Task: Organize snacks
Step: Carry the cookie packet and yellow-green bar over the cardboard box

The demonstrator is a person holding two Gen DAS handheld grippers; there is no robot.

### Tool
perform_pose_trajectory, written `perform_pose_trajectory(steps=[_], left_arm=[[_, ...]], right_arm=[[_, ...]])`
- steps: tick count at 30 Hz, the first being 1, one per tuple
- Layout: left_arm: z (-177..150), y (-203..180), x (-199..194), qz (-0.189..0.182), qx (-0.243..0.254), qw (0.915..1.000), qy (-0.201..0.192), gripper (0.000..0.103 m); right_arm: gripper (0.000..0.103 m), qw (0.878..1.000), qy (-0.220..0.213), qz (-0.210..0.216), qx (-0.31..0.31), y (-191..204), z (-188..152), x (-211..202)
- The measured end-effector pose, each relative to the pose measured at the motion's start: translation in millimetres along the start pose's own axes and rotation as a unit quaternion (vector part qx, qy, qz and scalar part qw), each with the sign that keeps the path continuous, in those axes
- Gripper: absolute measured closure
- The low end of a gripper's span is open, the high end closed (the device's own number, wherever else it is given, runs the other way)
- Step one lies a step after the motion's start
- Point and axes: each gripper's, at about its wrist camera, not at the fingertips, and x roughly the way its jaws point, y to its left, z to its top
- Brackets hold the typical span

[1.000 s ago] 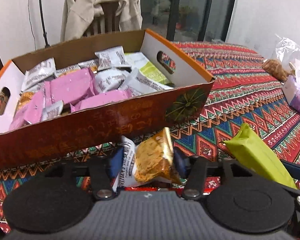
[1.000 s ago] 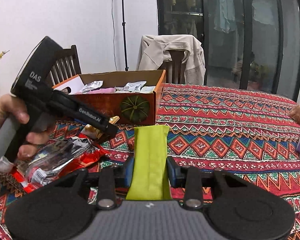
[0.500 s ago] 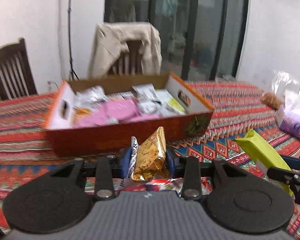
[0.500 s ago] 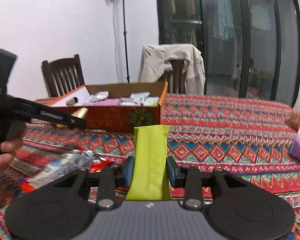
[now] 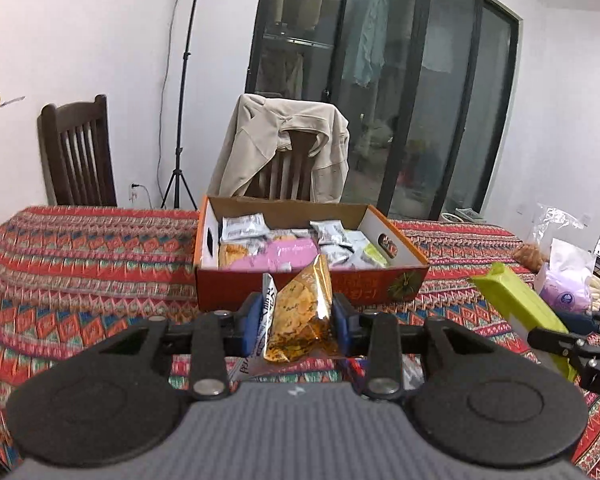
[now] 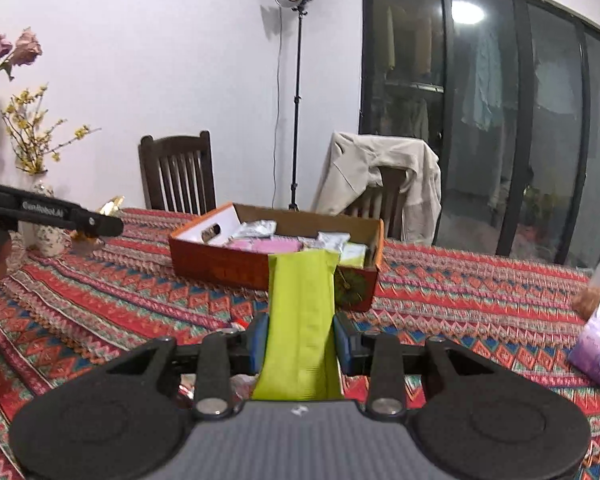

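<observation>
A: Where are the snacks?

B: The left gripper (image 5: 296,320) is clamped on an orange snack packet (image 5: 300,316); the right gripper (image 6: 300,340) on a green pack (image 6: 300,320), both raised over the table's near edge.

A: And the box?

B: The cardboard box (image 5: 300,284) sits mid-table, open-topped, with bare patterned tablecloth (image 5: 80,260) between it and the table's left edge.

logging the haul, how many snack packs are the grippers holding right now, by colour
green pack in the right gripper: 1
orange-gold pack in the left gripper: 1
white printed pack beside it, same grip: 1
total: 3
</observation>
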Motion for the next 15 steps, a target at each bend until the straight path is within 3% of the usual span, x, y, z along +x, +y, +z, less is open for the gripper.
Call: perform_pose_trajectory(steps=[6,11,15], left_arm=[[63,20,53,-0.009,-0.003,0.9998,0.015,0.065],[96,32,139,0.022,0.013,0.9979,0.059,0.065],[99,44,213,0.045,0.021,0.9938,0.1,0.065]], right_arm=[[0.069,0.999,0.0,0.037,-0.019,-3,74,51],[0.069,0.995,0.066,0.069,0.011,-21,132,158],[0.069,0.991,0.122,0.042,0.031,-31,145,255]])
